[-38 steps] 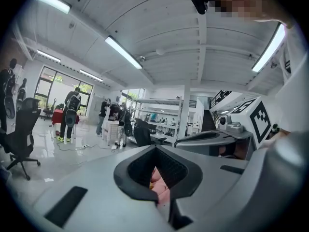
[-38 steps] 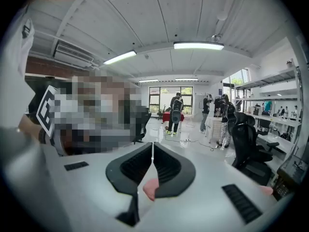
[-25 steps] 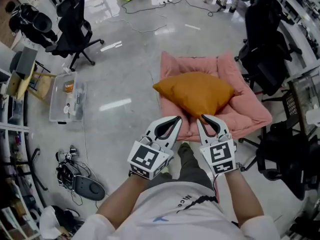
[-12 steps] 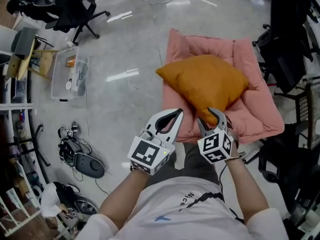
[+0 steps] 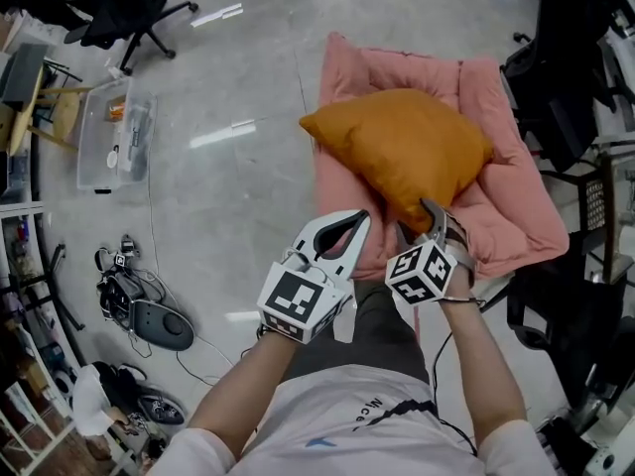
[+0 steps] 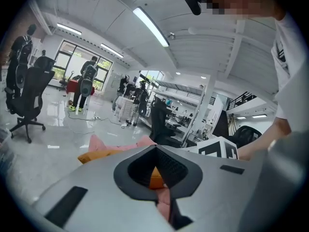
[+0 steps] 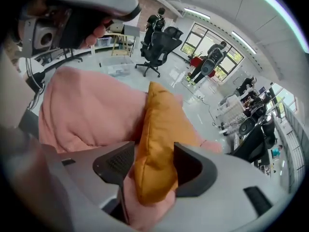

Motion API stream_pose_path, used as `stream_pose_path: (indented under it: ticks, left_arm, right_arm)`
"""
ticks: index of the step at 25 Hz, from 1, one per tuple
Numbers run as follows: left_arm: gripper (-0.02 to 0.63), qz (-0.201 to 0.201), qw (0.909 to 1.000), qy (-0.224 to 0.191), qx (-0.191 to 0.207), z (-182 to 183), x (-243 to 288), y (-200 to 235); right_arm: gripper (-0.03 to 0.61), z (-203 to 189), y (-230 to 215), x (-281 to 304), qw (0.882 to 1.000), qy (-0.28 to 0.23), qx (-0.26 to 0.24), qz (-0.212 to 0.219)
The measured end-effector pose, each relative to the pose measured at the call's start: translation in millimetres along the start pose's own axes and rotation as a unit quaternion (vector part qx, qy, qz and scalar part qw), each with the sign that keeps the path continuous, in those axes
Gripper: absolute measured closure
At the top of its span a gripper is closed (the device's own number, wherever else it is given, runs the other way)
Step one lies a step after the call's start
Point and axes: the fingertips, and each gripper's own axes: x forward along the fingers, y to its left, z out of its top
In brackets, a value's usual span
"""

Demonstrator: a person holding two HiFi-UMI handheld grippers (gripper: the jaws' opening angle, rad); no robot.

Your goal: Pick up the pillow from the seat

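Orange puffy pillow (image 5: 407,152) on pink padded seat (image 5: 524,216)

Orange plump fabric pillow (image 5: 402,152): burnt orange, plain
Pink quilted fabric seat pad (image 5: 521,216): dusty pink, plain
Left gripper (image 5: 357,218): white shell, black-and-white square-marker cube
Glossy floor (image 5: 238,196): pale grey

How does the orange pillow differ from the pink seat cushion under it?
The orange pillow is the smaller one, plump, and it lies on top, set cornerwise. The pink seat cushion is wider and flatter, lies underneath, and shows beyond the pillow at the far and right sides. Both look like soft fabric.
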Motion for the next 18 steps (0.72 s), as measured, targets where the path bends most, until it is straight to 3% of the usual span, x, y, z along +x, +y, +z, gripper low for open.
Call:
stream_pose_path:
  ticks: [8, 18]
  left_arm:
    - [0.603, -0.013, 0.9998, -0.008, -0.01, 1.7, 2.7, 8.6]
    - [0.603, -0.022, 0.9997, -0.01, -0.007, 2.2, 2.5, 15.0]
  right_arm:
    - [0.338, -8.3, -7.6, 21.6, 0.998, 0.038, -0.038, -0.038]
    - [0.505, -8.6, -9.2, 26.2, 0.996, 0.04, -0.055, -0.054]
